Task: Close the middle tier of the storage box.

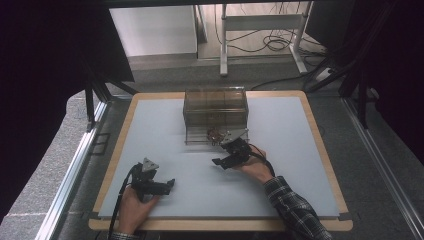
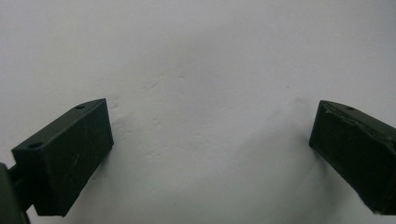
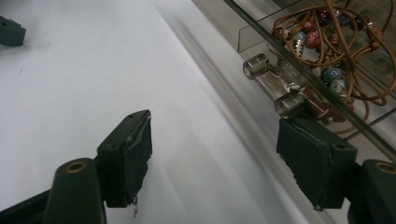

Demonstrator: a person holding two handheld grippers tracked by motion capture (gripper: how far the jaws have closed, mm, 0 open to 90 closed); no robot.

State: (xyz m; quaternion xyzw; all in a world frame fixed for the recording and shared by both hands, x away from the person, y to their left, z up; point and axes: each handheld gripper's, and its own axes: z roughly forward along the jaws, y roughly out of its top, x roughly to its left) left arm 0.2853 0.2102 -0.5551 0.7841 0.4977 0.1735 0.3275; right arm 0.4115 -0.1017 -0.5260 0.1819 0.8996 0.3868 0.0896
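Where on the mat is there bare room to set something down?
The pale grey mat is bare left of the clear smoky plastic drawer box, and between the left gripper and right gripper. Crowded: the open drawer front, holding a brown-cord beaded necklace.

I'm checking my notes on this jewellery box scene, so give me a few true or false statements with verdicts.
1. The clear brown plastic drawer box stands at the far middle of the pale blue table mat. True.
2. The right claw grips the brown cord beaded necklace. False: its jaws stand open, with nothing between them.
3. The necklace lies in the pulled-out drawer. True.
4. The left claw holds a bead. False: it is open over bare mat.
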